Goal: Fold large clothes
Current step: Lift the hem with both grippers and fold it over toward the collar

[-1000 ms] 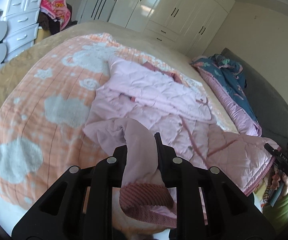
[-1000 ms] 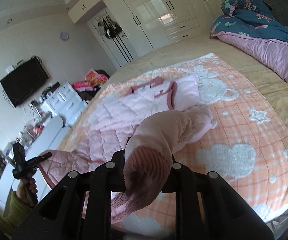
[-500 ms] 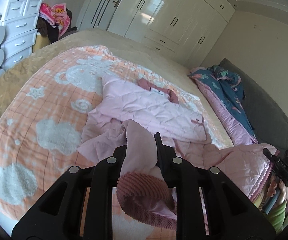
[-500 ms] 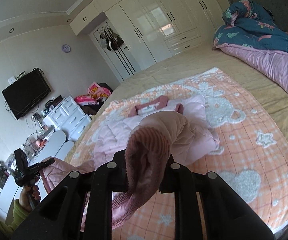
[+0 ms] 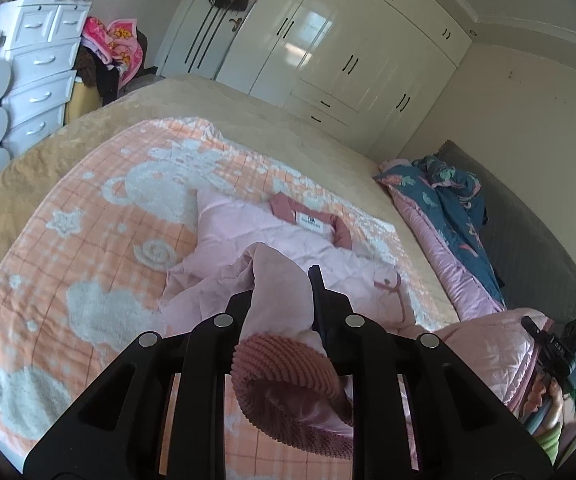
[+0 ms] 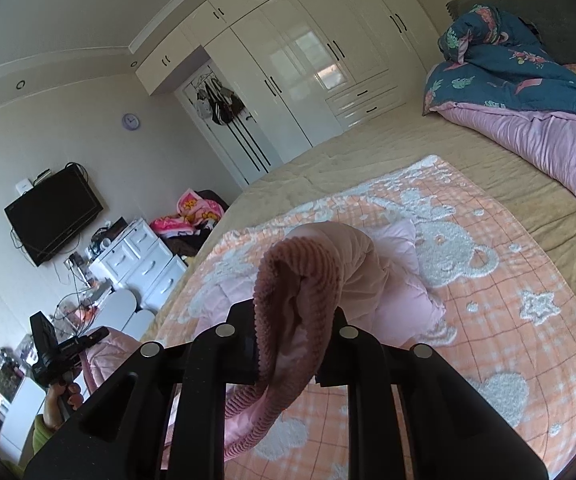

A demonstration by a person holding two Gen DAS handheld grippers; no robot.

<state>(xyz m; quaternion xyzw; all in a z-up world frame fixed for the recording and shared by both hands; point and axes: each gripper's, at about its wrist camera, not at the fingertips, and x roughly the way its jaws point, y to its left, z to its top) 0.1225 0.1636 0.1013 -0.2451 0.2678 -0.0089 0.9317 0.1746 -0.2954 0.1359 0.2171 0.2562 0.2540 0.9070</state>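
A light pink quilted jacket (image 5: pixel 288 240) with a dark pink collar lies on the orange and white blanket (image 5: pixel 88 248) on the bed. My left gripper (image 5: pixel 282 292) is shut on one sleeve near its ribbed dark pink cuff (image 5: pixel 288 368) and holds it raised over the jacket body. My right gripper (image 6: pixel 294 320) is shut on the other sleeve; its ribbed cuff (image 6: pixel 292 280) hangs over the jaws. The sleeve runs down to the jacket body (image 6: pixel 400 304) on the blanket (image 6: pixel 488 300).
A blue and pink duvet (image 5: pixel 448 216) lies along the bed's right side by the grey headboard. White wardrobes (image 5: pixel 328 52) stand at the far wall. White drawers (image 5: pixel 36 80) and a clothes pile stand left. A wall TV (image 6: pixel 52 212) hangs beyond. A pink quilted garment (image 5: pixel 488 344) sits at the near right.
Both grippers have lifted and carried the sleeves forward over the jacket toward the collar. The views have tilted up, showing more wardrobe and less near blanket.
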